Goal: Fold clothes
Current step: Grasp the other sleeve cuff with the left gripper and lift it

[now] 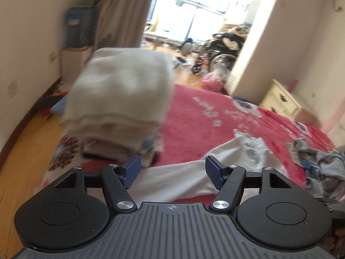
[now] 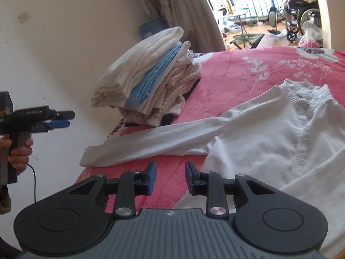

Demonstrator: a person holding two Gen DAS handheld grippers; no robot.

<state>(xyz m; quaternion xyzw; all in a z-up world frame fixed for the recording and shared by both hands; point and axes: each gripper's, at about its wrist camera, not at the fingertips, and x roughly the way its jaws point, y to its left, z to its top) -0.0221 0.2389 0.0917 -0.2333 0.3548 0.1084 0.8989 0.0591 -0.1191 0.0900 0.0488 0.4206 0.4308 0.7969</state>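
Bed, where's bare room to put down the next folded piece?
Free: the pink bedspread between the folded stack and the white shirt's collar, running toward the far edge. A smaller strip lies just ahead of the right gripper, below the shirt's sleeve. Crowded: the shirt's side, and the grey clothes pile.

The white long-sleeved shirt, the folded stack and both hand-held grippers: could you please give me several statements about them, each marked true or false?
1. The white long-sleeved shirt lies spread unfolded on the pink floral bedspread. True.
2. The right hand-held gripper is clamped on a sleeve. False: its jaws are open and hold nothing.
3. The stack of folded clothes contains a light blue layer. True.
4. The left hand-held gripper grips the stack. False: its jaws are open and empty.
5. The stack sits on the shirt's collar. False: it sits apart, near the bed's edge.
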